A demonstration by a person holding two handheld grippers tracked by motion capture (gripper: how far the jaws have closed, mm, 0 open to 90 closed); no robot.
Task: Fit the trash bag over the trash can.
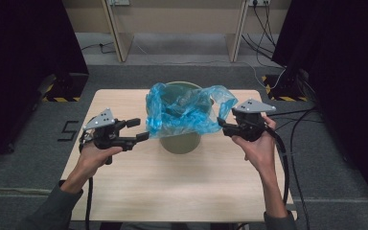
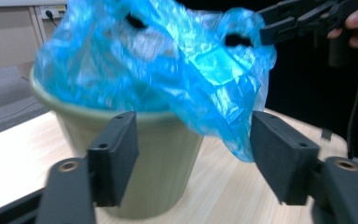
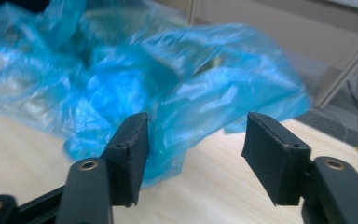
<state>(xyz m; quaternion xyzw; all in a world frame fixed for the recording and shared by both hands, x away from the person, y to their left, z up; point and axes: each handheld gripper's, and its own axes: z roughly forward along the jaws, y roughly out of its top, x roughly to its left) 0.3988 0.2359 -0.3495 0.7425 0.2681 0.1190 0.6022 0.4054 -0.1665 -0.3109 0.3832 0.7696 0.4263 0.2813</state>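
Both gaping, gripping nothing: left gripper (image 1: 140,129) and right gripper (image 1: 222,125) flanking blue bag (image 1: 184,111) draped over green bin (image 1: 179,142) on table (image 1: 172,187)

Dim, even overhead light, black side edges, perhaps motion-blurred blue bag (image 3: 121,84) close up.

I see a light wooden rectangular table (image 1: 124,182) standing on grey carpet. Directly on it sits a pale green plastic bin (image 1: 179,142), near the far edge, centred.
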